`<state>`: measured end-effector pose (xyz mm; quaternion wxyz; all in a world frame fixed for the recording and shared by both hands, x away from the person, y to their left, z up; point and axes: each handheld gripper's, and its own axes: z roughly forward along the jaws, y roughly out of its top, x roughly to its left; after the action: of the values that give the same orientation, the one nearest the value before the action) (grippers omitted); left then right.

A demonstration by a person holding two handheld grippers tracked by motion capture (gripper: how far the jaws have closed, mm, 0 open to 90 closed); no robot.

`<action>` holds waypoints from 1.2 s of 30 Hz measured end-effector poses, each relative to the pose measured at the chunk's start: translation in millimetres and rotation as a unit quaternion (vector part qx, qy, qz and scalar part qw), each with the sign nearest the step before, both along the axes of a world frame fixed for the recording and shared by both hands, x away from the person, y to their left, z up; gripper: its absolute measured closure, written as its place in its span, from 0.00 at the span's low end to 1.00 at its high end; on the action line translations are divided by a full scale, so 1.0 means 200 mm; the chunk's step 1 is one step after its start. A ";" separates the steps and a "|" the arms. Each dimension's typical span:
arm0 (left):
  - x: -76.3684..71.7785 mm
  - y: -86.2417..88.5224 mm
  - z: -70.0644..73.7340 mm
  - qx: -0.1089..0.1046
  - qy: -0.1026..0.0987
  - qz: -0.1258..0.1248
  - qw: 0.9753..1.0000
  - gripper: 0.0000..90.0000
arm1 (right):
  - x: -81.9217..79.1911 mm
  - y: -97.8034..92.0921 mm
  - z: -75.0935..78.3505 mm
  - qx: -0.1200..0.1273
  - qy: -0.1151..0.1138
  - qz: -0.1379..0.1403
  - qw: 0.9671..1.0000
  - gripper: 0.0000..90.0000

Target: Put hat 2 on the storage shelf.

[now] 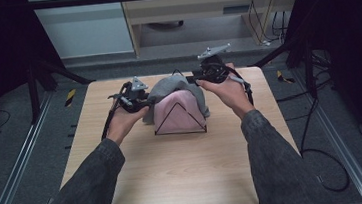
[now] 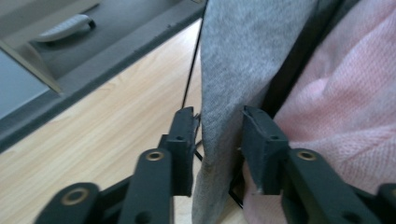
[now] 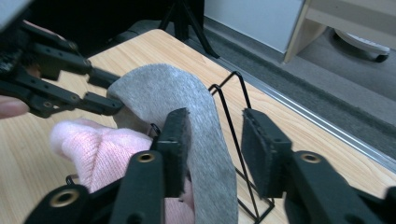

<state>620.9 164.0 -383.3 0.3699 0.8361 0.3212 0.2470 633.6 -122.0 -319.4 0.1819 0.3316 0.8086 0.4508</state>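
The tabletop point(image 1: 185, 172) carries a black wire rack point(image 1: 180, 122) a little toward 12 o'clock of its middle. Over the rack lies a pink cloth point(image 1: 180, 113), and on top of that a grey cloth point(image 1: 175, 85).

In the high view the grey cloth runs as a band over the top of the rack, its long axis going from about 9 o'clock, by the left gripper point(image 1: 138, 100), up over the peak and down the 3 o'clock side, where its end hangs toward the tabletop. The pink cloth faces 6 o'clock, framed by the rack's triangular end.

The left gripper sits just at 9 o'clock of the rack. In the left gripper view its jaws stand partly open on either side of a hanging edge of the grey cloth point(image 2: 233, 93); whether they press it cannot be told.

The right gripper point(image 1: 201, 75) is at about 1 o'clock of the rack. In the right gripper view its jaws are open, the grey cloth point(image 3: 187, 107) passing by one jaw and the rack wire point(image 3: 233, 121) showing between them.
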 end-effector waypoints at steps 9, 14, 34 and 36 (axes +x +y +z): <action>-0.06 0.06 0.08 0.001 -0.014 0.030 0.999 0.38 | -0.05 -0.02 0.03 -0.001 -0.016 -0.033 0.999 0.44; -0.16 0.14 0.14 0.006 -0.013 0.040 0.999 0.24 | -0.17 -0.07 0.05 0.007 -0.044 -0.061 0.997 0.33; -0.50 0.34 0.12 0.044 0.023 0.021 0.999 0.09 | -0.51 -0.30 -0.03 0.024 -0.052 -0.109 0.992 0.12; -0.53 0.34 0.12 0.054 0.015 0.013 0.998 0.09 | -0.52 -0.31 -0.02 0.025 -0.057 -0.110 0.992 0.11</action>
<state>515.4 232.6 -358.8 0.3162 0.8540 0.3244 0.2559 529.6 -184.2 -323.4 0.2676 0.3965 0.7440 0.4665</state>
